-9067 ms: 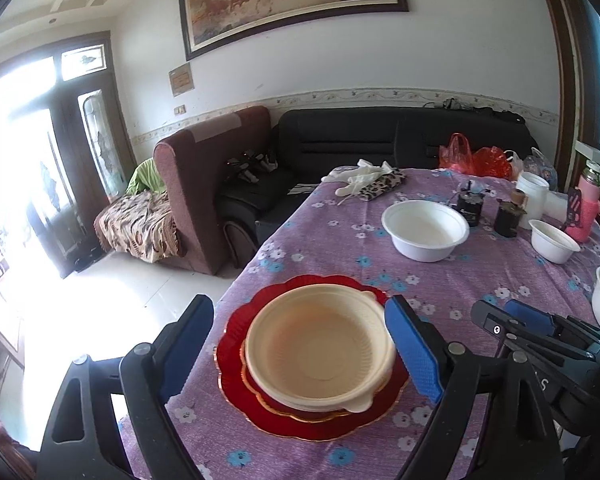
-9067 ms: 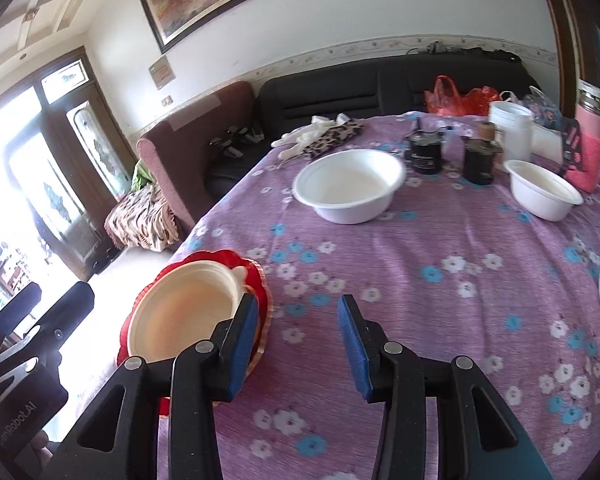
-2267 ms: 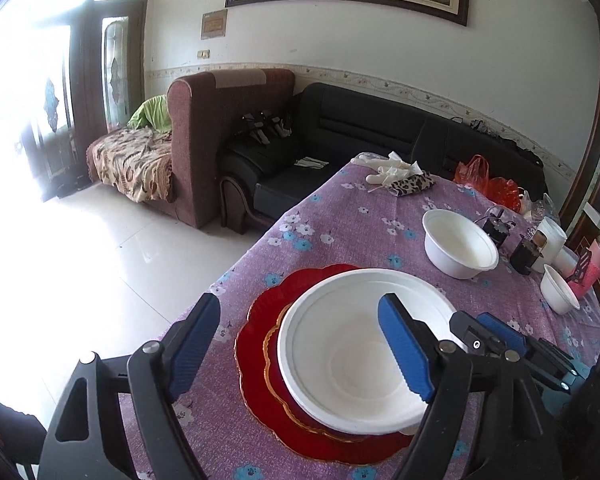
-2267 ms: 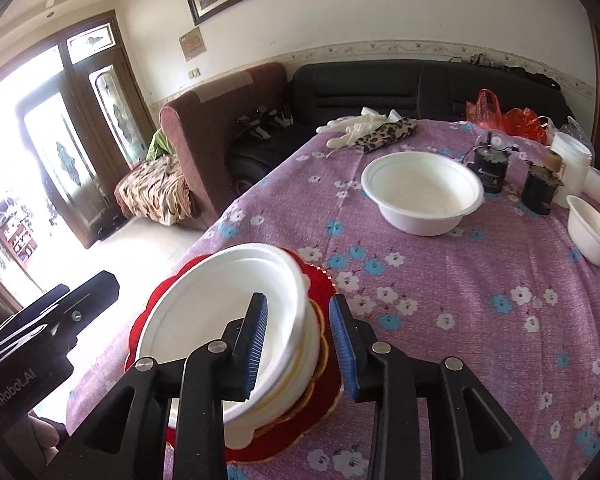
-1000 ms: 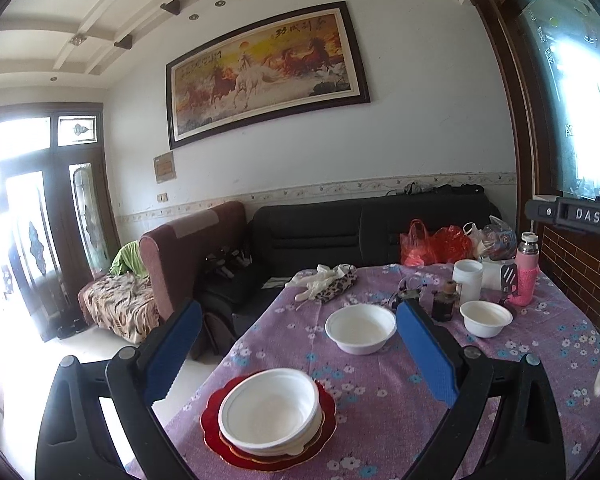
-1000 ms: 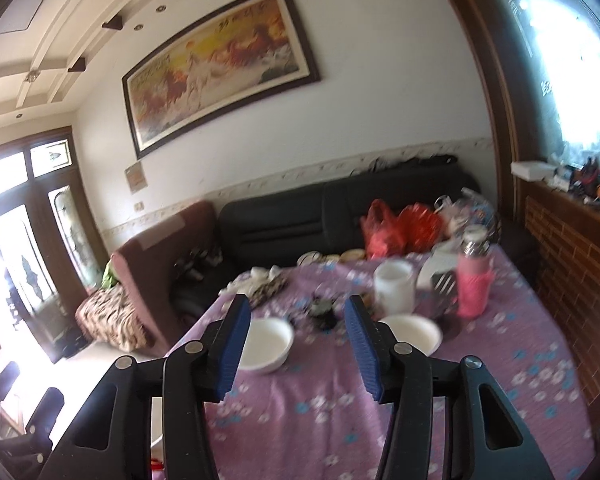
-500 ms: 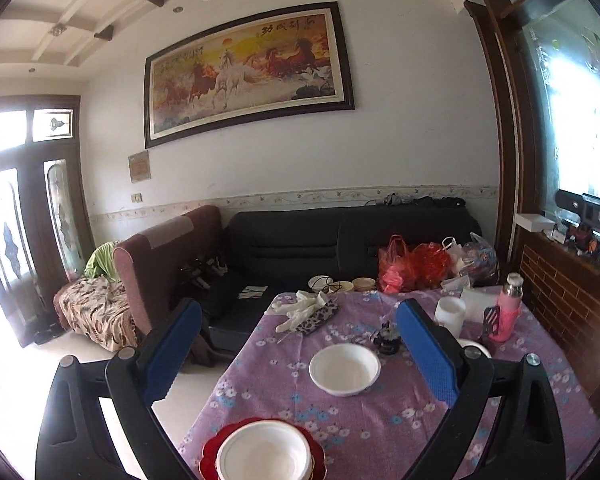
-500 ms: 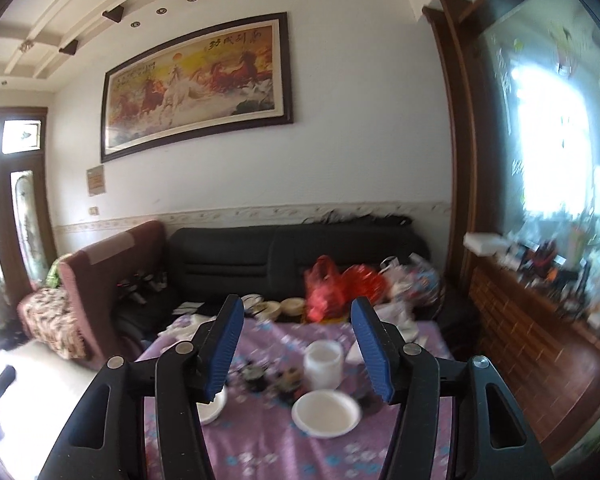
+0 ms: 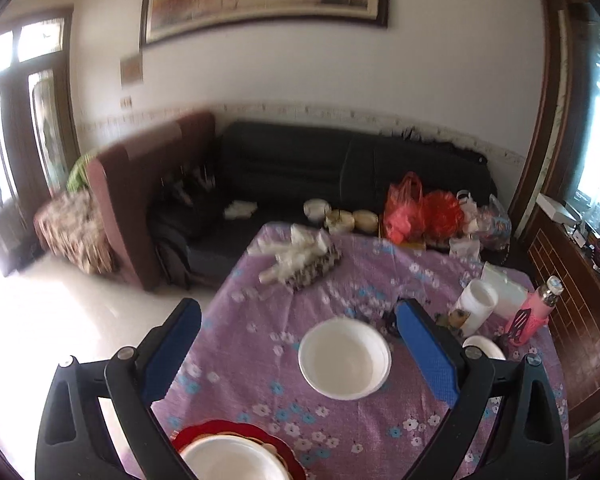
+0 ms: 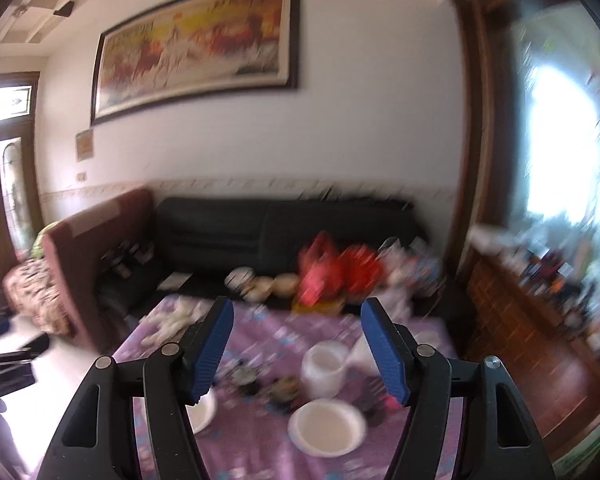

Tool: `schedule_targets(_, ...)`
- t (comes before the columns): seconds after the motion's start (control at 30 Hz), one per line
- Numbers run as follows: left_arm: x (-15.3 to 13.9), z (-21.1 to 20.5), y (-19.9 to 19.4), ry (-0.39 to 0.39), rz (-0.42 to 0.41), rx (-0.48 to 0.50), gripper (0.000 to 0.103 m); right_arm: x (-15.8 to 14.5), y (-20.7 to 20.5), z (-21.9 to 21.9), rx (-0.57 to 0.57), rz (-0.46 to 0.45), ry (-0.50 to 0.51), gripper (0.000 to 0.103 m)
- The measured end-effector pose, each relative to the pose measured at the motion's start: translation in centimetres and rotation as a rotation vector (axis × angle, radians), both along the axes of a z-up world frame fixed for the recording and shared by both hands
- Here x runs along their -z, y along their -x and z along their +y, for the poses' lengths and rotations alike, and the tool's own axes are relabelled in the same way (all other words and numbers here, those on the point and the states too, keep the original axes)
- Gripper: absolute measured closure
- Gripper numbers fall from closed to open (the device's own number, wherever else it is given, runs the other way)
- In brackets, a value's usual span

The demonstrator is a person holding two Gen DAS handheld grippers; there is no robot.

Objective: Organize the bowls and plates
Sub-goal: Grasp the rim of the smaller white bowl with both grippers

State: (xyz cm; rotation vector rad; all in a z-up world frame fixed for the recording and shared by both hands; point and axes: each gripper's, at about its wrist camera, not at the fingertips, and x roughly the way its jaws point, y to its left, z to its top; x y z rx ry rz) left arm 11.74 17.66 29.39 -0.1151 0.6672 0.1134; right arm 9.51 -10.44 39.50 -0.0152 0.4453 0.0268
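On the purple flowered table (image 9: pixel 340 432) a large white bowl (image 9: pixel 345 358) stands alone in the middle. At the near edge a white bowl (image 9: pixel 232 462) sits stacked on a red plate (image 9: pixel 204 434). My left gripper (image 9: pixel 298 310) hangs open above the table, and the lone bowl shows between its blue pads without touching them. My right gripper (image 10: pixel 297 308) is held high with its jaws opening and nothing between them. Below it lies a small white bowl (image 10: pixel 327 426). The large bowl (image 10: pixel 202 412) is partly hidden behind its left finger.
A white cup (image 9: pixel 476 306), small dark jars and a pink bottle (image 9: pixel 534 312) crowd the table's right side. White gloves and a patterned pouch (image 9: pixel 300 264) lie at its far end. Red bags (image 9: pixel 420 212) and a black sofa (image 9: pixel 340 168) are beyond. The right wrist view is blurred.
The left wrist view has tipped down and come closer, so the lone bowl looks bigger between the fingers. The right gripper's jaws stand wider and its view has swung left and down.
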Motion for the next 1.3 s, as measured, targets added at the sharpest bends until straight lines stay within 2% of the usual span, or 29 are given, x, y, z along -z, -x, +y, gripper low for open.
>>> schedule_targets(0.07,3.7,0.7,-2.9,0.055,0.079,0.003,0.004,3.6,-2.6,1.1,-0.038,0.083,-0.034,0.032)
schedule_targets(0.23,10.8,1.2,-7.7,0.107,0.212,0.0,0.004,12.3,-8.5,3.8,-0.1,0.266,-0.093,0.032)
schedule_targets(0.37,14.6,1.2,-10.4,0.111,0.278,0.009,0.005,19.7,-12.5,5.4,-0.131,0.407,-0.157,0.032)
schedule_targets(0.5,17.7,1.3,-12.7,0.112,0.339,0.009,0.005,25.5,-14.9,7.3,-0.15,0.501,-0.21,0.035)
schedule_targets(0.57,19.3,1.5,-14.1,0.131,0.376,0.006,0.005,27.8,-15.7,8.0,-0.154,0.542,-0.234,0.039)
schedule_targets(0.77,22.3,1.7,-16.2,0.165,0.446,0.01,0.006,32.1,-17.4,9.2,-0.157,0.62,-0.266,0.044)
schedule_targets(0.83,23.2,1.4,-16.8,0.165,0.474,0.024,0.01,32.9,-17.6,9.3,-0.158,0.635,-0.272,0.047)
schedule_targets(0.9,24.1,0.9,-17.1,0.164,0.503,0.044,0.025,33.9,-17.8,9.4,-0.162,0.653,-0.283,0.051)
schedule_targets(1.03,25.3,-0.1,-17.3,0.16,0.544,0.079,0.046,34.7,-18.0,9.6,-0.164,0.677,-0.302,0.059)
schedule_targets(1.1,25.7,-0.4,-17.5,0.16,0.56,0.093,0.065,35.1,-18.0,9.8,-0.169,0.685,-0.306,0.064)
schedule_targets(1.23,25.8,-0.7,-17.3,0.14,0.558,0.094,0.07,35.3,-17.9,10.2,-0.181,0.697,-0.312,0.083)
schedule_targets(1.3,25.6,-0.5,-17.2,0.146,0.557,0.096,0.073,35.4,-17.8,10.4,-0.179,0.697,-0.306,0.084)
